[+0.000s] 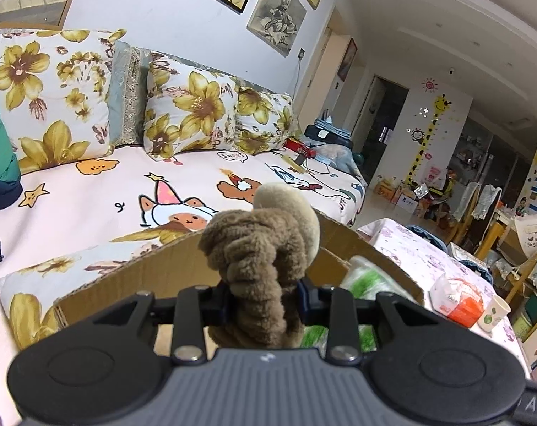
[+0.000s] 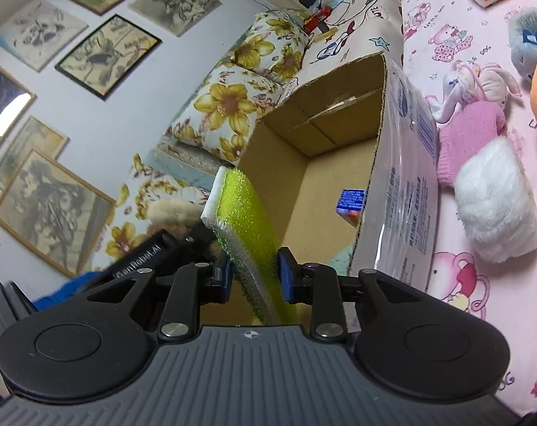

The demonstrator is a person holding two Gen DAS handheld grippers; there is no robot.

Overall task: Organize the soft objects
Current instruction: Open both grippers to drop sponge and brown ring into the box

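The left tool (image 1: 263,300) is clenched on a brown plush toy (image 1: 258,248), whose bunched body stands up out of the jaws, long axis running forward along the fingers. Just beyond and below it lies the open cardboard box (image 1: 183,266), its near rim directly ahead, so a short drop forward would likely land the toy inside. The right tool (image 2: 255,275) grips a green-and-white cleaning pad (image 2: 245,213), which rises forward and to the left from between the jaws; in its view the cardboard box (image 2: 325,142) opens straight ahead and a little right. The pad already hangs over the box mouth, so the right tool seems nearer to letting go. To the right of that box, on the pink-clothed desk (image 2: 481,284), wait a white fluffy item (image 2: 495,198) and a pink knitted piece (image 2: 471,138).
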